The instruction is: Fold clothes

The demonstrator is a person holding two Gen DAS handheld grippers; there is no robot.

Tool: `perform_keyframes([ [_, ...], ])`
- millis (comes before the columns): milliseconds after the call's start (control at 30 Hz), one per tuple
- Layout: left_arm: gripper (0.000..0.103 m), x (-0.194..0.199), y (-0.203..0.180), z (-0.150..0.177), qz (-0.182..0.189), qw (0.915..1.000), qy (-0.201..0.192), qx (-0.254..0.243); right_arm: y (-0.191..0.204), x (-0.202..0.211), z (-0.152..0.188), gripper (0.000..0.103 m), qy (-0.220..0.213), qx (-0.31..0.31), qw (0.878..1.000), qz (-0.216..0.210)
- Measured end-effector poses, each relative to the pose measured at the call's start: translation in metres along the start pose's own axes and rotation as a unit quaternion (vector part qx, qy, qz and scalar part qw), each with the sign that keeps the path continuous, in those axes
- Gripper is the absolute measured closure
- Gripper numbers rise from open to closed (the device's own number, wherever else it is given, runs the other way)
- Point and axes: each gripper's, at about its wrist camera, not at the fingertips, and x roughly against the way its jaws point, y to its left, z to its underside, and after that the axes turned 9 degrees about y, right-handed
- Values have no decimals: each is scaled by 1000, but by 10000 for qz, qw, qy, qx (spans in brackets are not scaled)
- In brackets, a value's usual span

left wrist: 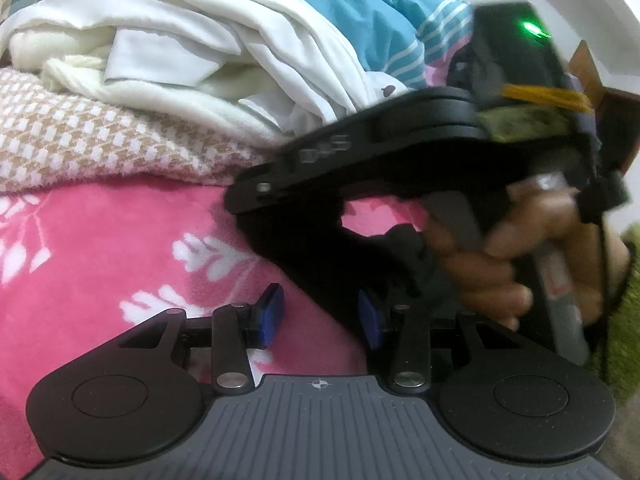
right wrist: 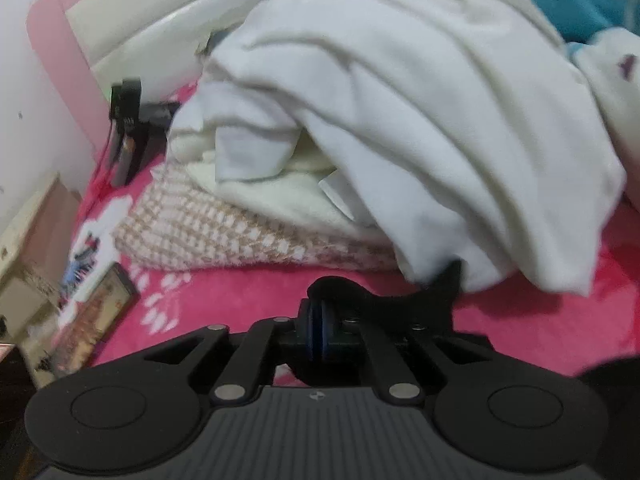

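Note:
My left gripper is open just above a pink blanket, with a dark cloth lying between its blue pads. The right gripper's black body shows in the left wrist view, held by a hand. In the right wrist view my right gripper is shut on a black garment that trails right over the pink blanket. A heap of white clothes lies behind on a beige checked knit; the heap also shows in the left wrist view.
A blue patterned fabric lies behind the white heap. A book or box rests at the bed's left edge. A black device with a green light stands by the cream headboard. The wall is at the left.

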Motion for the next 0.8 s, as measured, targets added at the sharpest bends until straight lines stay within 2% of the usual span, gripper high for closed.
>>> perform_keyframes([
  [33,62,0,-1,0,-9,10000,8,-17,2,-4,-3,85,49,110,9999,12],
  [67,62,0,0,0,-11,10000,17,-22,5,-6,-5,68,78,220,9997,-17],
  [133,62,0,1,0,21,10000,20,10,12,-4,-6,53,33,492,9988,-58],
  [167,62,0,3,0,57,10000,24,54,17,0,-6,50,-47,660,9978,-62],
  [300,62,4,14,-1,250,9991,14,340,27,20,-7,45,-438,968,9942,-175],
  [467,62,13,40,-3,537,9933,-128,1016,11,67,10,46,-1244,452,9900,-482],
  [533,62,17,52,-5,643,9889,-212,1322,3,87,26,47,-1478,228,9880,-383],
  [633,63,19,64,-8,735,9822,-320,1696,-8,111,53,53,-1623,-35,9867,-54],
  [800,65,13,72,-17,727,9738,-456,2106,6,97,91,61,-1102,447,9911,602],
])
